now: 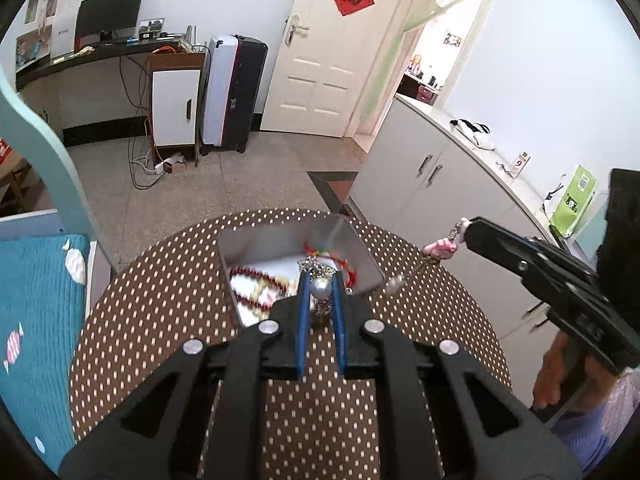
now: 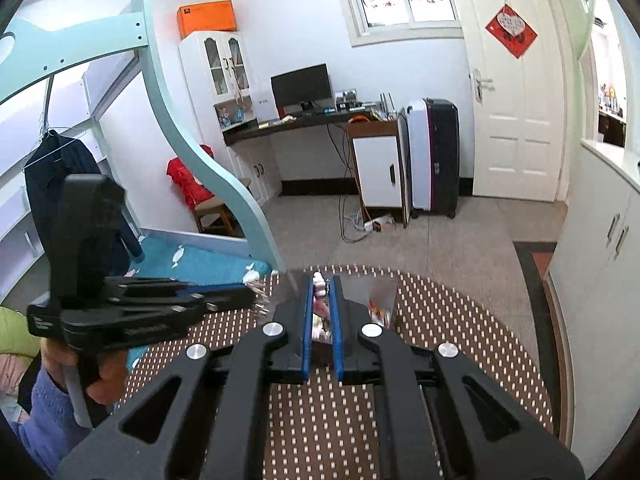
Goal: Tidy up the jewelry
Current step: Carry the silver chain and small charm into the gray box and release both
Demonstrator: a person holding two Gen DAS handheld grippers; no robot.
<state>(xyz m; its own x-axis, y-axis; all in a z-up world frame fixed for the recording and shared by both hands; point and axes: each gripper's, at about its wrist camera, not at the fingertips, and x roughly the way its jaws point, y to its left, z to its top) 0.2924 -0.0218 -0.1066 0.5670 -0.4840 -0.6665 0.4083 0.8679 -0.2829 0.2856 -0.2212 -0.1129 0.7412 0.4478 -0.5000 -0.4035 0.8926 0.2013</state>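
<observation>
A shiny metal tray stands on the round brown polka-dot table; red bead strands and a red cord piece lie in it. My left gripper is shut on a pearl and rhinestone ornament above the tray's near edge. My right gripper comes in from the right, just right of the tray, shut on a pink charm keychain whose pearl end dangles. In the right wrist view the pink charm sits between the blue pads, with the tray behind.
A blue bed lies left of the table, a white cabinet right. The left gripper and its hand show at the left of the right wrist view. Desk, suitcase and door stand far back.
</observation>
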